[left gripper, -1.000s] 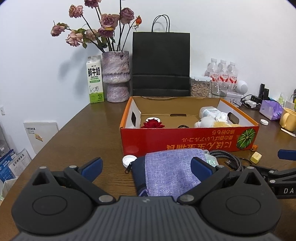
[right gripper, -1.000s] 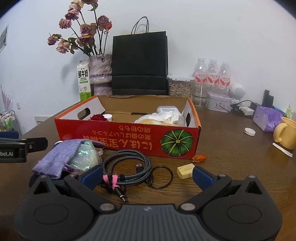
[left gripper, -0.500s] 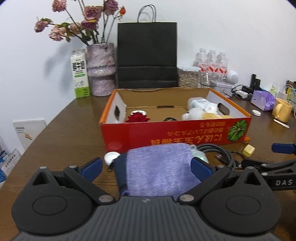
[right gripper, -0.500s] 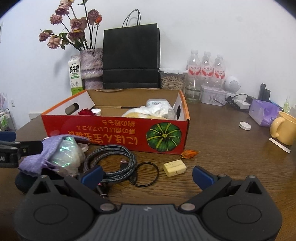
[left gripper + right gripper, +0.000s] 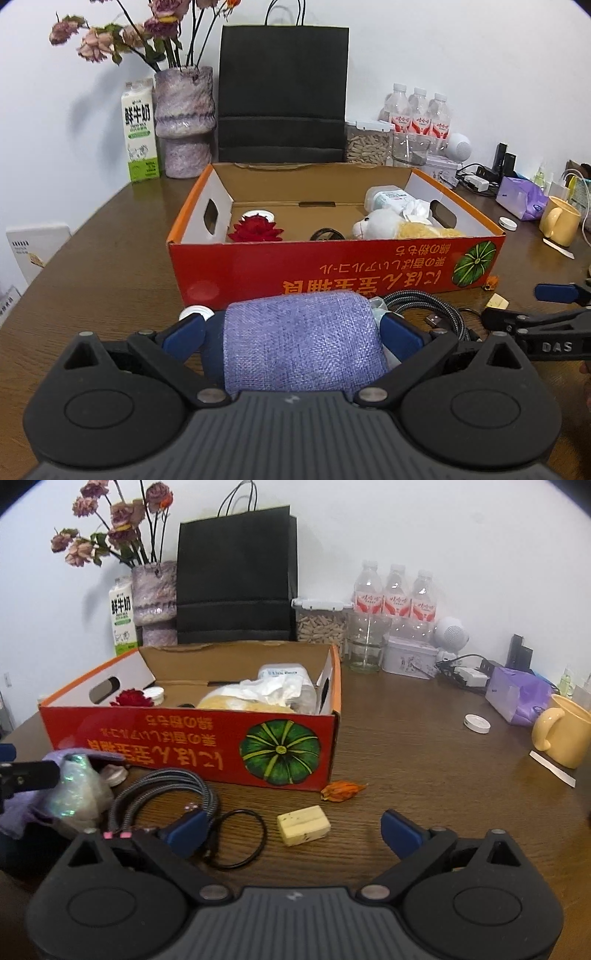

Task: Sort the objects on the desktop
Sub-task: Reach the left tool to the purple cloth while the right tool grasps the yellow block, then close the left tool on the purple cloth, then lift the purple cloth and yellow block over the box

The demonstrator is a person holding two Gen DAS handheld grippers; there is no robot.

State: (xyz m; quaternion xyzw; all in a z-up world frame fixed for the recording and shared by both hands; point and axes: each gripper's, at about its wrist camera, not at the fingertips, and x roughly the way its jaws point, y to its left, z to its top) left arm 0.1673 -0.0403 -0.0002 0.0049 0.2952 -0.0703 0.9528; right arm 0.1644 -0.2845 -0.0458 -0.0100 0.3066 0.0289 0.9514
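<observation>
My left gripper (image 5: 291,332) is open around a purple woven pouch (image 5: 303,350) that lies on a dark pouch, between its blue fingertips. The red cardboard box (image 5: 332,273) stands just behind, holding a red flower (image 5: 255,230), a plush sheep (image 5: 384,227) and a white packet. My right gripper (image 5: 291,827) is open and empty over the table, near a yellow eraser block (image 5: 303,825), a thin black ring (image 5: 236,840) and a coiled braided cable (image 5: 166,797). A shiny plastic bag (image 5: 79,794) lies at the left of the right wrist view.
Behind the box stand a black paper bag (image 5: 282,96), a vase of dried roses (image 5: 184,118), a milk carton (image 5: 140,129) and water bottles (image 5: 419,110). A yellow mug (image 5: 565,734), purple tissue pack (image 5: 517,694), white lid (image 5: 476,723) and dried orange petal (image 5: 341,790) lie right.
My left gripper has moved forward and lower, so the purple pouch now sits between its fingertips. My right gripper has shifted right, over the eraser block and ring.
</observation>
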